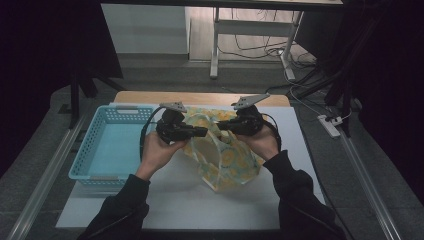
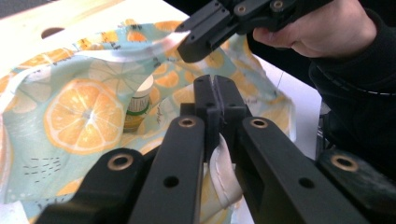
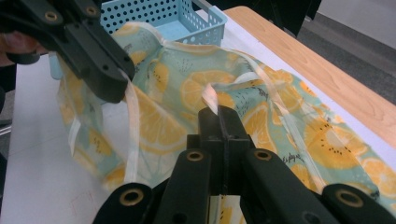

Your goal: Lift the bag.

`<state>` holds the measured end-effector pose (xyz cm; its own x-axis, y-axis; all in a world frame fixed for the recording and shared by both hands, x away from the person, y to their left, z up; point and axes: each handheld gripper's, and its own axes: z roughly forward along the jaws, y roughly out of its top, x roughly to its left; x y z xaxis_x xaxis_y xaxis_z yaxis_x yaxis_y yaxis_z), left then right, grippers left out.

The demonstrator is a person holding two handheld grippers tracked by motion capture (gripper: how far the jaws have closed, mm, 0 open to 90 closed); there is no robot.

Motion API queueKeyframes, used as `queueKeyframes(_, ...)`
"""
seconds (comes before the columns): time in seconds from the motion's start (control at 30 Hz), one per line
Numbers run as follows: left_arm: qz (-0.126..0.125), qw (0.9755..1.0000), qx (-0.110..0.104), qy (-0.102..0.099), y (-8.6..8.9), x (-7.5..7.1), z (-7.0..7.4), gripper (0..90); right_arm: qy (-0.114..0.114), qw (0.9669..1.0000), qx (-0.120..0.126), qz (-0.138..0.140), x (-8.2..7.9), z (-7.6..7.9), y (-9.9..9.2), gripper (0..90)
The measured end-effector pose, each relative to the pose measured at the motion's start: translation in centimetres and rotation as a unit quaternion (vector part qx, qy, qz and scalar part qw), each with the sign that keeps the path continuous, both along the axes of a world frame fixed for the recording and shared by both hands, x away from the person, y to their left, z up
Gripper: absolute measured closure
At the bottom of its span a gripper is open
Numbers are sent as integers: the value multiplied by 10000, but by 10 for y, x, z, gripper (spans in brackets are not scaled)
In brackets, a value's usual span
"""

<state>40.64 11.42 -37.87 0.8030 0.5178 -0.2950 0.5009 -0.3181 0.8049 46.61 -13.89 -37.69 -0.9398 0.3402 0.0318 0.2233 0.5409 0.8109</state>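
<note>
I have the left claw point(image 2: 215, 100) clamped shut on a pale ribbon handle point(image 2: 219, 170) of the pale green fabric tote bag printed with orange slices point(image 1: 227, 160), and the right claw point(image 3: 219, 122) is shut on the other ribbon handle point(image 3: 211, 99). The bag hangs between the two claws above the white table point(image 1: 175, 200), its mouth pulled open and its bottom slumped on the surface near my side.

My first worry is the grip itself: the ribbon is thin and slick, and each claw pinches only a narrow strip of it, so a jerk could let a handle slide out and the mouth collapse.

Deeper in the bag, in the left gripper view, I see a small white-capped bottle with a yellow-green label point(image 2: 138, 105) standing against the fabric. If I tilt the bag or one side drops, I judge it could tip over or roll out.

Farther off, the light blue perforated plastic basket point(image 1: 107, 145) sits just beside the bag on the left; swinging the bag that way could snag fabric on its rim or shove it.
</note>
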Motion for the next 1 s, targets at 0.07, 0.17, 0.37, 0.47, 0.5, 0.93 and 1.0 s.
queueKeyframes(0.07, 8, 10000, -18, -46, 1, 1, 8, 898, 9, 10000, 49, 32, 0, 5, 1, 900)
queueKeyframes(0.17, -6, 9999, -63, -126, 2, 2, 19, 898, -48, 9999, 100, 80, -2, 14, 3, 900)
queueKeyframes(0.37, 24, 9995, -178, -275, 6, 5, 42, 898, -165, 9996, 172, 133, -5, 31, 6, 900)
queueKeyframes(0.47, 35, 9991, -239, -338, 7, 7, 52, 898, -203, 9994, 230, 144, -5, 40, 6, 900)
queueKeyframes(0.5, 28, 9990, -254, -369, 7, 8, 56, 898, -206, 9994, 248, 142, -5, 42, 6, 900)
queueKeyframes(0.93, 136, 9972, -346, -655, 9, 12, 96, 898, -377, 9980, 480, 165, -6, 78, 6, 900)
queueKeyframes(1.0, 155, 9969, -354, -688, 8, 12, 102, 898, -407, 9977, 519, 167, -7, 84, 7, 900)
